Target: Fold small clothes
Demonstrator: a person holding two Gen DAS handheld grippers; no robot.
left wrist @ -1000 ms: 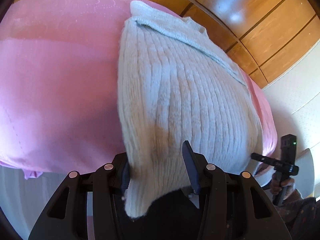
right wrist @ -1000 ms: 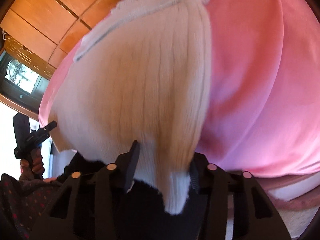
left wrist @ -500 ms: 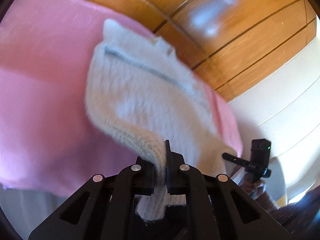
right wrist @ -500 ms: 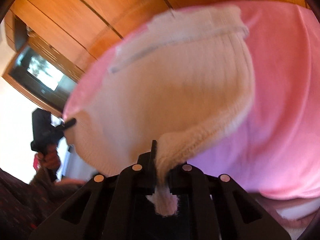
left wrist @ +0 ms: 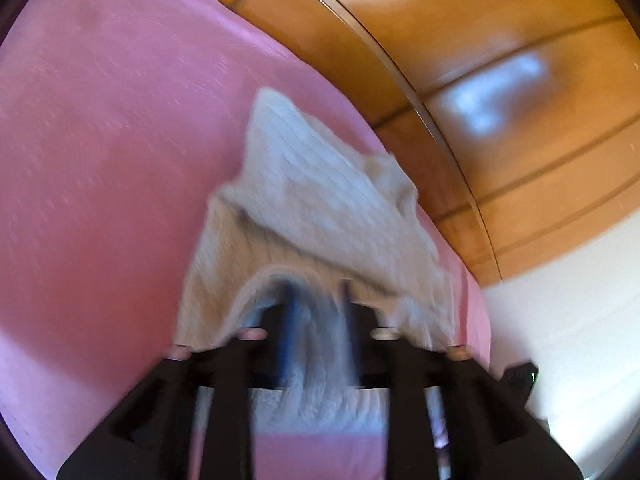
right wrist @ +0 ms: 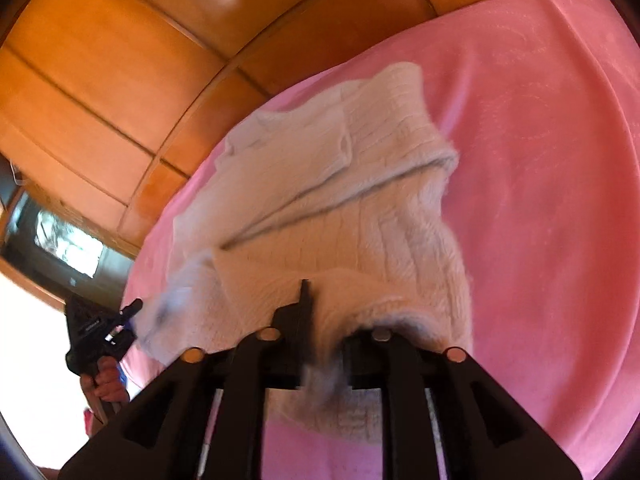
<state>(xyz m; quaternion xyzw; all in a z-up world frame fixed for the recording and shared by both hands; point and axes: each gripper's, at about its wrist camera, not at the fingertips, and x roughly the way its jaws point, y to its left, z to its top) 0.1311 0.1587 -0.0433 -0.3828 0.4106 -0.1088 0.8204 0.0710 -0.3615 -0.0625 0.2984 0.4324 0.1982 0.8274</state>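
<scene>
Sweater (left wrist: 320,208) lies half-folded on pink bed (left wrist: 100,160). Both jaws have just been opening, hem loose between them. Risk: knit snags L gripper (left wrist: 316,308) or R gripper (right wrist: 328,312), dragging fold apart.

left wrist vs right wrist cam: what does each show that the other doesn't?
Left wrist only: the left gripper close up, knit between its jaws, which have just been opening, and white wall.

Right wrist only: the right gripper with knit between its just-opening jaws, a dark screen, a hand holding the other gripper.

Both: white knit sweater half folded on the pink cover, wooden panelling.
</scene>
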